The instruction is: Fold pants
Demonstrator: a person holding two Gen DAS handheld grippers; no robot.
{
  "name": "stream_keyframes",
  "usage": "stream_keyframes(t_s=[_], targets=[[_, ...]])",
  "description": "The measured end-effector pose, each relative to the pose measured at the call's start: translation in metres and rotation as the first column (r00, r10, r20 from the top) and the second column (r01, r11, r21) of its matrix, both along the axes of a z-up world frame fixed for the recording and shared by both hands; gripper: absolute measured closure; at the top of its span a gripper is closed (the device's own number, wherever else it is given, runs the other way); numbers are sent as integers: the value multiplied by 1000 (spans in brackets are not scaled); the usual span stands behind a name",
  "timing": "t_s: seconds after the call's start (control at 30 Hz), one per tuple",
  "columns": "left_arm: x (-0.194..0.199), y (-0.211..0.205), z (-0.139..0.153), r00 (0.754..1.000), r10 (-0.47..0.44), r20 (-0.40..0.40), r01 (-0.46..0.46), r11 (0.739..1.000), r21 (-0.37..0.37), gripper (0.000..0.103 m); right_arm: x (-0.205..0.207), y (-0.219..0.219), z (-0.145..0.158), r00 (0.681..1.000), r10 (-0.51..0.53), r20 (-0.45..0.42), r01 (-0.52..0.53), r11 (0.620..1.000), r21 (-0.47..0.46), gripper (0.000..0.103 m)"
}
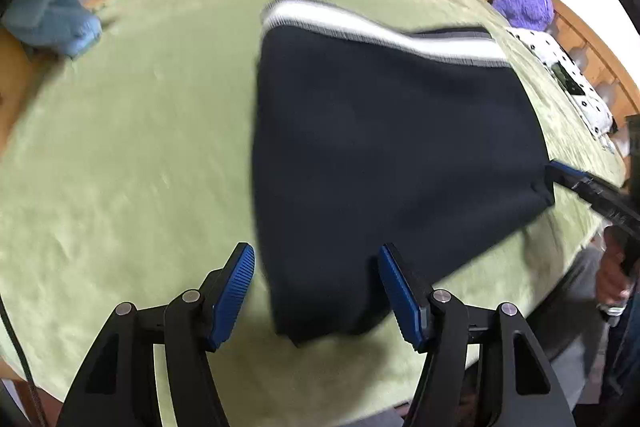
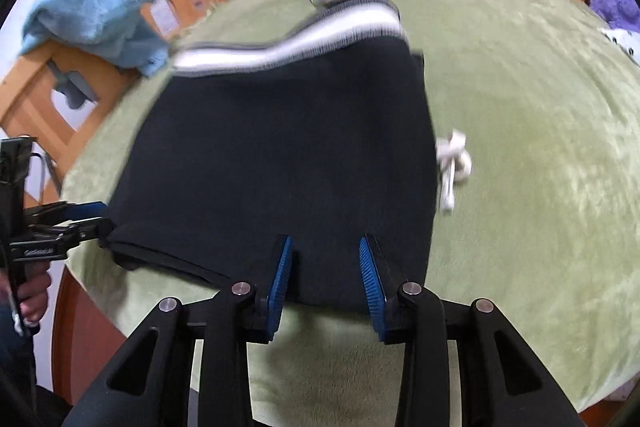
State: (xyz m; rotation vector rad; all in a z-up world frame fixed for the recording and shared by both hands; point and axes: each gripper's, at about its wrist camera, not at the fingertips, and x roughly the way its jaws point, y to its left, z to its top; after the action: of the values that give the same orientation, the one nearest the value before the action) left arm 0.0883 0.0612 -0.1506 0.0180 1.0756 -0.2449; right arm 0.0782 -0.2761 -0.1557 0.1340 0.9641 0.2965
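So the pants [image 1: 396, 147] were lying flat on the green bed cover [image 1: 132, 147], already folded into a compact dark block, with the white-and-grey striped waistband [image 1: 384, 35] at the far end and the near folded edge right by your grippers. Your left gripper [image 1: 316, 291] had its fingers [image 1: 234, 291] spread apart over the near left corner — nothing pinched, the pads clear of the cloth. Your right gripper [image 2: 326, 283] looked the same in its own view: fingers parted with a narrower gap, hovering at the near edge and not biting any fabric. My read is you were between grips, lining up for another fold, probably near edge up toward the waistband. If that was the plan, I'd have set each gripper at its own near corner, well apart, so the edge lifted evenly instead of sagging in the middle. I'd also have grabbed all the layers at once, since a stack like that loves to slide open. There was a small white knotted thing [image 2: 452, 167] just beside the right edge of the pants, maybe a drawstring, can't tell, worth tucking in or steering around. The frames were pretty blurry, so slowing down before you clamped would've helped — a sloppy grip there likely means a crooked fold.
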Motion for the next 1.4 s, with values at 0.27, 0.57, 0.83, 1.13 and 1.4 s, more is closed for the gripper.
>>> stream_keyframes(t_s=[0.27, 0.57, 0.83, 1.13, 1.4], targets=[[64, -14, 21, 997, -1, 72, 2, 1000, -23, 41, 86, 13, 32, 985, -31, 169, 28, 999, 24, 67], [115, -31, 5, 998, 12, 55, -5, 992, -127, 41, 166, -15, -33, 986, -157, 62, 150, 983, 108, 103], [91, -42, -11, 1000, -14, 1, 14, 996, -89, 37, 138, -8, -16, 982, -160, 99, 163, 986, -21, 100], [-10, -45, -18, 998, -35, 53, 31, 997, 72, 32, 37, -12, -14, 981, -179, 77, 183, 982, -42, 78], [-48, -39, 38, 991, -10, 130, 8, 1000, 16, 32, -26, -6, 17, 980, -192, 51, 195, 979, -52, 73]])
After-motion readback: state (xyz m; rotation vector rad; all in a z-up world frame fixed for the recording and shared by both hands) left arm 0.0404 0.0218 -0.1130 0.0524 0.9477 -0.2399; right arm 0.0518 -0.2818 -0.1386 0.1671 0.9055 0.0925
